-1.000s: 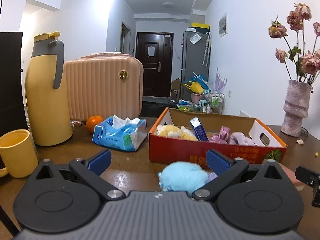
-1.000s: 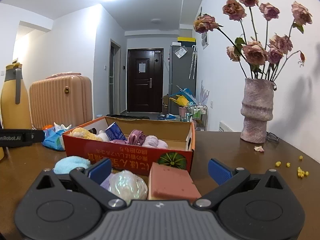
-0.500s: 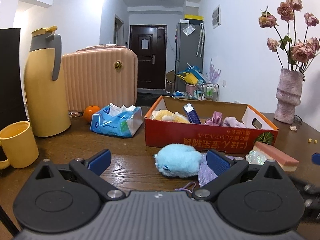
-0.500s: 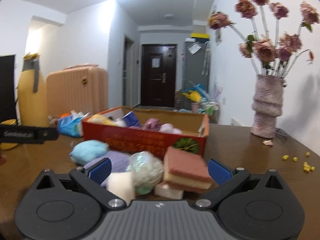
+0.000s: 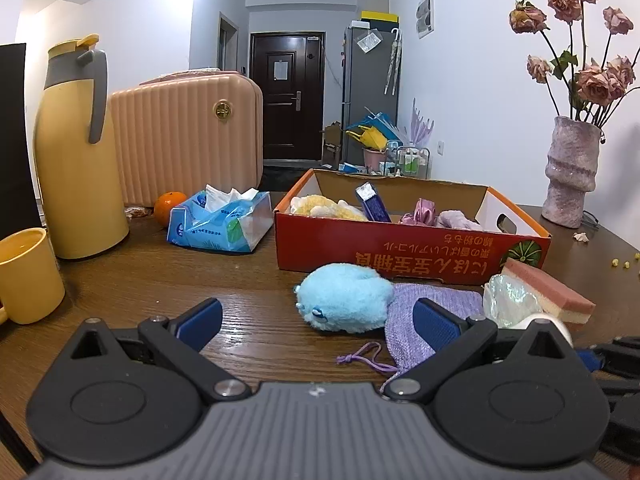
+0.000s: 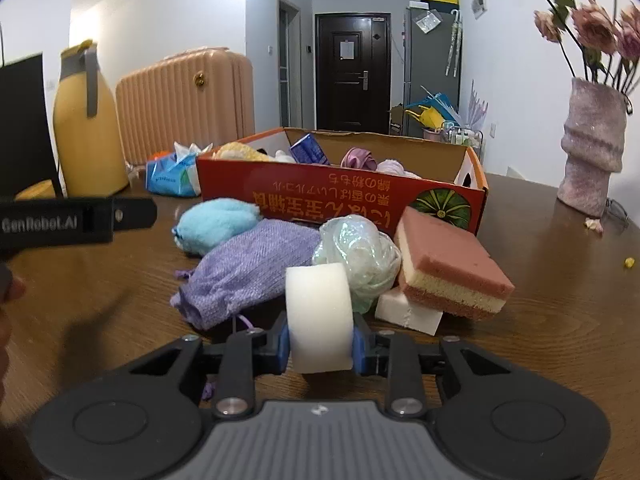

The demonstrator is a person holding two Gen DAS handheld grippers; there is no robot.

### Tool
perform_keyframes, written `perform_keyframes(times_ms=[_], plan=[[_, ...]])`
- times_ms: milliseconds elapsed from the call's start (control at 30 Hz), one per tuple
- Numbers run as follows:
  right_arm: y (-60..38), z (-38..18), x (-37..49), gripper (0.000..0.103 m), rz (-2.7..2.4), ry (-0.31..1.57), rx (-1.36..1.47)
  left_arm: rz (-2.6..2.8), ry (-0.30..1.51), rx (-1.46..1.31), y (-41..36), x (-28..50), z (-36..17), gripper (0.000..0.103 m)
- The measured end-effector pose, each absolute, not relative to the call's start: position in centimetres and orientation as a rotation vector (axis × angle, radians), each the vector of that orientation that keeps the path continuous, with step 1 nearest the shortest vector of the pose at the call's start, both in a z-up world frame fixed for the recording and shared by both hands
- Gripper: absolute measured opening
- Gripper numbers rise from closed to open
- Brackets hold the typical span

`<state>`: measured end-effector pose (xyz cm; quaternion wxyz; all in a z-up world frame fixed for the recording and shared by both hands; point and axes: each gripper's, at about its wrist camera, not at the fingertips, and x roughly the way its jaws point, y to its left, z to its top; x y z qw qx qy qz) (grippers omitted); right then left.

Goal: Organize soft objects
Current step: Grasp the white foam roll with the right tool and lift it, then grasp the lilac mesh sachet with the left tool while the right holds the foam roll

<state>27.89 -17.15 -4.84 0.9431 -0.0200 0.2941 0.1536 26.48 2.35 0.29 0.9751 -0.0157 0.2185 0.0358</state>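
Soft things lie in a heap in front of the red cardboard box (image 6: 340, 204): a blue plush toy (image 6: 218, 226), a purple knit pouch (image 6: 248, 272), a shiny mesh ball (image 6: 360, 256), a pink-and-yellow sponge (image 6: 448, 268) resting on a white block (image 6: 408, 312). My right gripper (image 6: 320, 346) is closing its jaws on a white foam roll (image 6: 318, 312), and both pads touch its sides. My left gripper (image 5: 318, 320) stands open, low over the table, just short of the blue plush toy (image 5: 344, 304) and the pouch (image 5: 432, 308). The box (image 5: 400, 252) holds several soft items.
At the left stand a yellow jug (image 5: 80, 152) and a yellow mug (image 5: 28, 276). A tissue pack (image 5: 220, 224), an orange (image 5: 170, 208) and a pink suitcase (image 5: 188, 140) sit behind. A vase of dried roses (image 5: 572, 172) stands at the far right, with crumbs near it.
My right gripper dipped toward the heap and went from wide open to closed around the white foam roll. The left gripper stayed open and barely moved.
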Motion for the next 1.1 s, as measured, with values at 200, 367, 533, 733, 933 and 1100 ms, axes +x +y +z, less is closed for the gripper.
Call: perform_keyframes(times_ms=[200,367,533,733,933,1100], plan=[[-18.1,-4.2,27.4,0.028,0.295,0.548,-0.002,0.072,0.454,-0.034,2.4,26.6,0.1,0.103],[-18.8,-3.4,26.9,0.028,0.275,0.489,0.014,0.063,0.452,-0.042,2.5,26.6,0.0,0.103],[-20.2,-2.2,26.6,0.028,0.245,0.413,0.05,0.052,0.466,-0.028,1.9,26.9,-0.3,0.103],[-22.0,-1.3,26.5,0.028,0.216,0.353,0.073,0.014,0.507,-0.041,1.0,27.6,-0.9,0.103],[-23.9,-1.1,26.8,0.029,0.181,0.33,0.081,-0.029,0.543,-0.061,-0.4,28.6,-1.3,0.103],[-25.6,-1.2,27.1,0.028,0.149,0.323,0.083,-0.049,0.575,-0.054,-2.1,29.8,-1.8,0.103]])
